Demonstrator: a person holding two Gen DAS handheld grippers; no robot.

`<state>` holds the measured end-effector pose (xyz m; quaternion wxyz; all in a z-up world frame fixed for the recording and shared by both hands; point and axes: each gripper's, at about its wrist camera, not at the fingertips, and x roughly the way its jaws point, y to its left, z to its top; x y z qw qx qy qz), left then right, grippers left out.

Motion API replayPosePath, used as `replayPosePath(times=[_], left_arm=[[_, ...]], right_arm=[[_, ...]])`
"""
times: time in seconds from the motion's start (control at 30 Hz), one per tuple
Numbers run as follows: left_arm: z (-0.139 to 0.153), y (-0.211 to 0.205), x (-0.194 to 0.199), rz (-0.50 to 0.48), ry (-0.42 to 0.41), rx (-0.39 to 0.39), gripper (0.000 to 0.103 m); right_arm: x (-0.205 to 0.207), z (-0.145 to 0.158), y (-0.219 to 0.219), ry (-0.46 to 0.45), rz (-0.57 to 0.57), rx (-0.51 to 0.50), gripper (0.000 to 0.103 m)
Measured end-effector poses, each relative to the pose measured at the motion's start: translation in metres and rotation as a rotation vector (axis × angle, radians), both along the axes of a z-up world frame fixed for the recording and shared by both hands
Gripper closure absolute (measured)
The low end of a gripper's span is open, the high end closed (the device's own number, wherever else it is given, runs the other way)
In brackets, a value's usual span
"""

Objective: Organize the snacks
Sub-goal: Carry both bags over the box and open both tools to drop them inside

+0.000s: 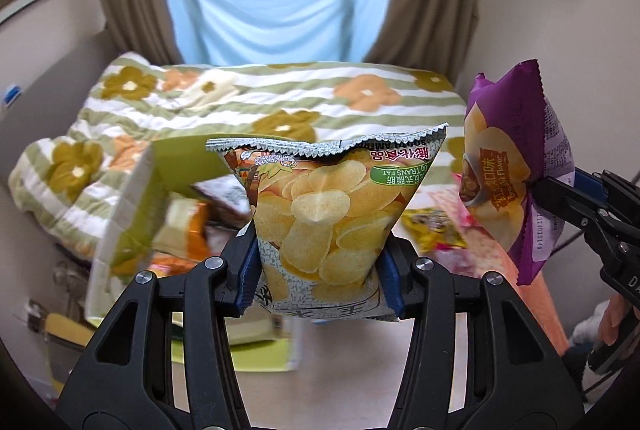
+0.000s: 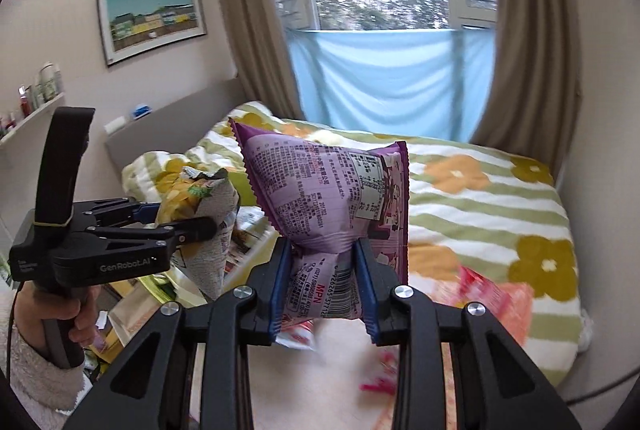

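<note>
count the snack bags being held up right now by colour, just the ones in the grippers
Grey-and-yellow chip bag: 1, pinched in the left gripper
Purple snack bag: 1, pinched in the right gripper
Total: 2 held bags. Other packets lie below, too blurred to count.
</note>
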<state>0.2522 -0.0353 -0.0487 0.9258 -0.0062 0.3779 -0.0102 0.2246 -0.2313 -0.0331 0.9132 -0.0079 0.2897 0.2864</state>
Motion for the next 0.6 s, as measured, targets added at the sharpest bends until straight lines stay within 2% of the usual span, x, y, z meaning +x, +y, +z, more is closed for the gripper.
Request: replayPosePath(times=[0.27, 0.53, 0.57, 0.6], left_arm=[[-0.005, 0.110, 0.026, 0.059, 0.051, 0.021, 0.057], [-0.045, 0.188, 0.068, 0.016, 0.165, -0.008, 0.056], [-0.051, 0.194, 0.073, 0.000, 0.183, -0.009, 0.056], [-0.057, 0.197, 0.078, -0.016, 0.198, -0.008, 0.051]], right_arm=[[0.021, 0.002, 0.107, 0.022, 0.101, 0.041, 0.074], [0.043, -0.016, 0.189, 0.099, 0.076, 0.032, 0.074], [0.045, -0.017, 0.195, 0.106, 0.068, 0.029, 0.074], [0.047, -0.020, 0.202, 0.116, 0.056, 0.025, 0.074]])
